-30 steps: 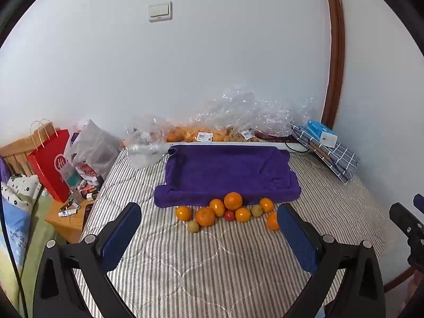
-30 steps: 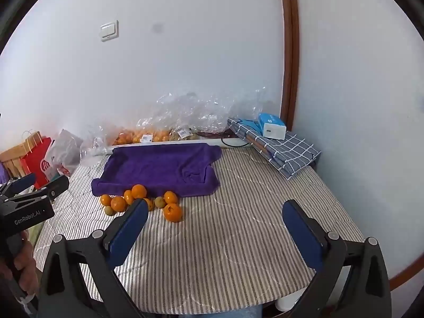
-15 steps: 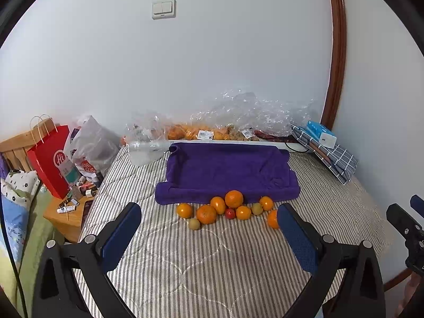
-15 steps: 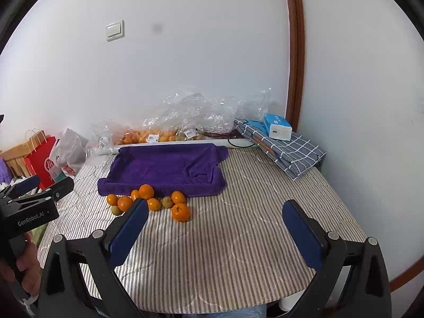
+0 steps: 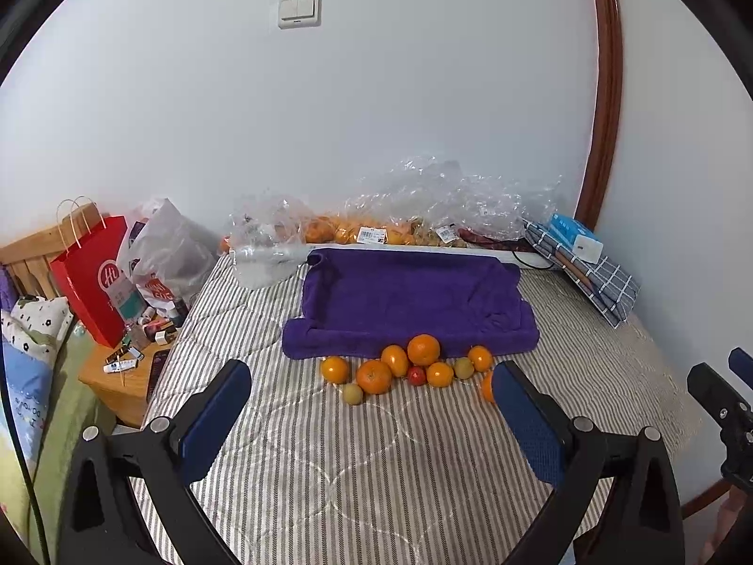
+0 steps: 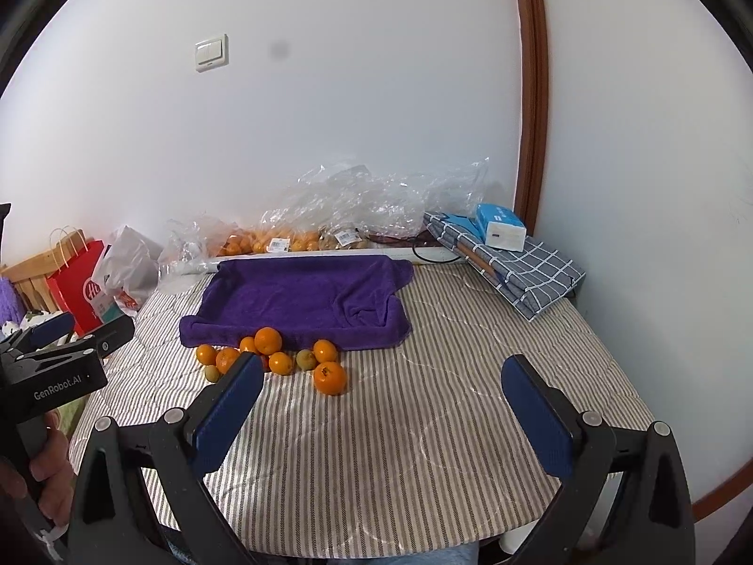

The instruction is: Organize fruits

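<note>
Several oranges (image 5: 422,349), a small red fruit (image 5: 416,375) and two greenish fruits (image 5: 352,394) lie in a cluster on the striped cover, just in front of a purple towel (image 5: 409,296) folded like a shallow tray. One orange (image 6: 330,377) sits apart at the cluster's right. My left gripper (image 5: 369,416) hovers open, well short of the fruit, holding nothing. The right gripper (image 6: 379,407) is open too, to the right of the cluster (image 6: 268,353), with the purple towel (image 6: 301,299) beyond.
Clear plastic bags with more fruit (image 5: 376,230) line the wall. A checked cloth with a blue box (image 5: 576,240) lies at the far right. A red paper bag (image 5: 92,278) and a cluttered wooden stand (image 5: 132,367) are left of the bed. A hand (image 6: 47,480) holds the left gripper.
Both grippers have tilted slightly upward and drawn back a little, so the fruit and towel sit lower in each view. Nothing on the bed has moved.
</note>
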Demonstrator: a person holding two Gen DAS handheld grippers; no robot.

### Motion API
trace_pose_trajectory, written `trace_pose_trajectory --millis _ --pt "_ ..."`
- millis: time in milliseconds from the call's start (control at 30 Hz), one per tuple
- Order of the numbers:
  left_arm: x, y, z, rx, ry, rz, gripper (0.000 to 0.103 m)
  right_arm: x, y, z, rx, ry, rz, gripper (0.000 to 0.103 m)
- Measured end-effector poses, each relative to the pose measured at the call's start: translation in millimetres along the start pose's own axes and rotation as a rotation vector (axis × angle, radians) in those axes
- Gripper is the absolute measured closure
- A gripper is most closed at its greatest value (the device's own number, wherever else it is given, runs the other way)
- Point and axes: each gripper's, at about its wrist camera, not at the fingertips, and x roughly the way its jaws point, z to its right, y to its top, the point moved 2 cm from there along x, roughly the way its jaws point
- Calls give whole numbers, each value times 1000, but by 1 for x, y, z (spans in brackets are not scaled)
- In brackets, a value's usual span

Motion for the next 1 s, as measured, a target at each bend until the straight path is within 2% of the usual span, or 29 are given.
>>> trace_pose_trajectory --millis 1000 --pt "-3 1 -3 -4 -3 -4 0 -1 1 -4 3 21 3 3"
